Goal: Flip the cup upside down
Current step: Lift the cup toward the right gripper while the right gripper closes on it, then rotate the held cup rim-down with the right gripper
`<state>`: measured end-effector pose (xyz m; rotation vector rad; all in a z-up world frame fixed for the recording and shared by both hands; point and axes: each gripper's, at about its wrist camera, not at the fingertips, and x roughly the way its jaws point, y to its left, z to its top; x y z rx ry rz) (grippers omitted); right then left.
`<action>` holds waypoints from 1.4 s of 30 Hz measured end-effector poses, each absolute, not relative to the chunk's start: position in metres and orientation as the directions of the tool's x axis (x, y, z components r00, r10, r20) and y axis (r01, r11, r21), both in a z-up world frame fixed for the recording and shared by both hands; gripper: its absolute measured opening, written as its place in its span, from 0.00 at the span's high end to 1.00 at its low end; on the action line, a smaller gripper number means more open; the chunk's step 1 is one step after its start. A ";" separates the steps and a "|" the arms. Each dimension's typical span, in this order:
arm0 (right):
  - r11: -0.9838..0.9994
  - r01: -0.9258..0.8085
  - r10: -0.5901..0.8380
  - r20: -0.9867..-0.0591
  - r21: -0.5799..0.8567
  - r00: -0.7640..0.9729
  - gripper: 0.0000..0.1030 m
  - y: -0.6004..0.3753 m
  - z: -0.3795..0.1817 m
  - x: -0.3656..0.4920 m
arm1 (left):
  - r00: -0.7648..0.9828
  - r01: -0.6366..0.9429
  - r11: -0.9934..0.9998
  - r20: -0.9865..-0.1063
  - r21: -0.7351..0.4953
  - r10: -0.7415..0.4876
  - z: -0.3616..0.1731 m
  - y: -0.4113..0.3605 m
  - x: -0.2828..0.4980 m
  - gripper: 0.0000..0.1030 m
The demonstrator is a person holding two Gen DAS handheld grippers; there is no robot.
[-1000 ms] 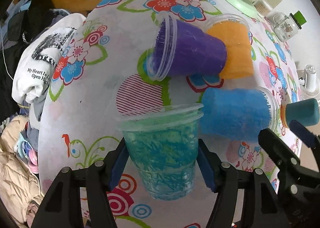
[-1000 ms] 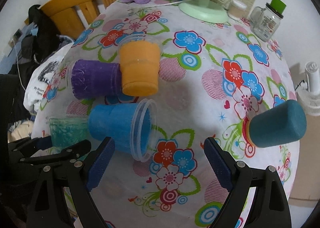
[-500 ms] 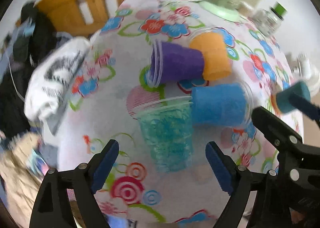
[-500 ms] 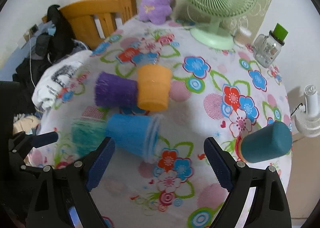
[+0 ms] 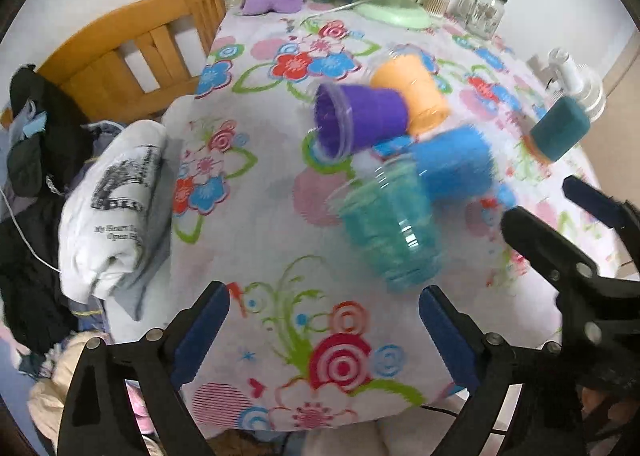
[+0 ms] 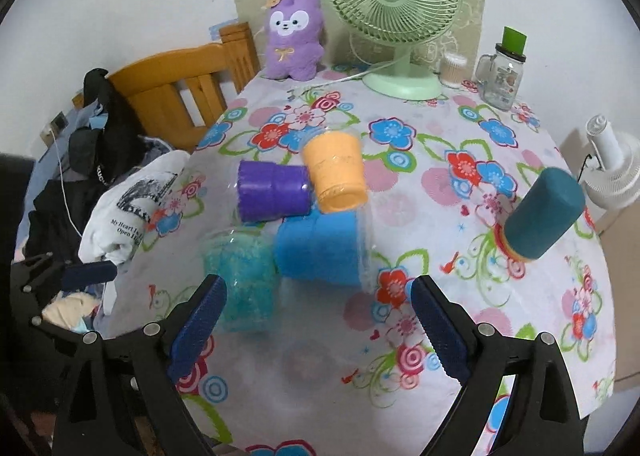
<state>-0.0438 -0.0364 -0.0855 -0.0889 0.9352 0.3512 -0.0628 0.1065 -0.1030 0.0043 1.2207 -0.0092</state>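
A clear cup with teal filling [image 5: 390,226] stands mouth up on the flowered tablecloth, free of any gripper; it also shows in the right wrist view [image 6: 244,280]. Behind it lie a blue cup [image 5: 454,166] [image 6: 320,246] and a purple cup [image 5: 358,122] [image 6: 274,196] on their sides, and an orange cup [image 5: 416,94] [image 6: 336,172] mouth down. My left gripper [image 5: 324,330] is open and empty, drawn back near the table's front edge. My right gripper [image 6: 318,318] is open and empty, just in front of the blue cup.
A dark teal cup [image 6: 544,212] stands mouth down at the right. A green fan [image 6: 394,8], a purple plush toy [image 6: 294,42] and a glass jar [image 6: 502,74] stand at the back. A wooden chair [image 6: 184,92] and heaped clothes [image 5: 116,196] are at the left.
My left gripper has let go of the teal-filled cup, opened wide and pulled back from it. My right gripper has also drawn back and up. The cups have not moved.
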 end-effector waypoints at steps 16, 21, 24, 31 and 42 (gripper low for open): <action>0.903 -0.427 0.368 -0.606 0.052 0.705 0.08 -0.009 -0.150 -0.081 | 0.384 0.043 0.990 -0.917 0.133 0.107 -0.163 0.138 -0.074 0.06; 0.899 -0.435 0.372 -0.610 0.049 0.699 0.15 0.004 -0.167 -0.086 | 0.391 0.055 0.986 -0.912 0.157 0.124 -0.167 0.146 -0.070 0.06; 0.906 -0.419 0.364 -0.623 0.064 0.692 0.22 0.006 -0.175 -0.083 | 0.394 0.065 0.988 -0.913 0.143 0.106 -0.169 0.149 -0.069 0.06; 0.910 -0.408 0.356 -0.636 0.071 0.684 0.43 0.008 -0.183 -0.080 | 0.406 0.093 0.988 -0.911 0.123 0.075 -0.170 0.149 -0.064 0.06; 0.908 -0.418 0.321 -0.695 0.032 0.643 0.45 0.008 -0.127 -0.077 | 0.352 0.109 0.993 -0.936 0.043 0.001 -0.131 0.144 -0.065 0.06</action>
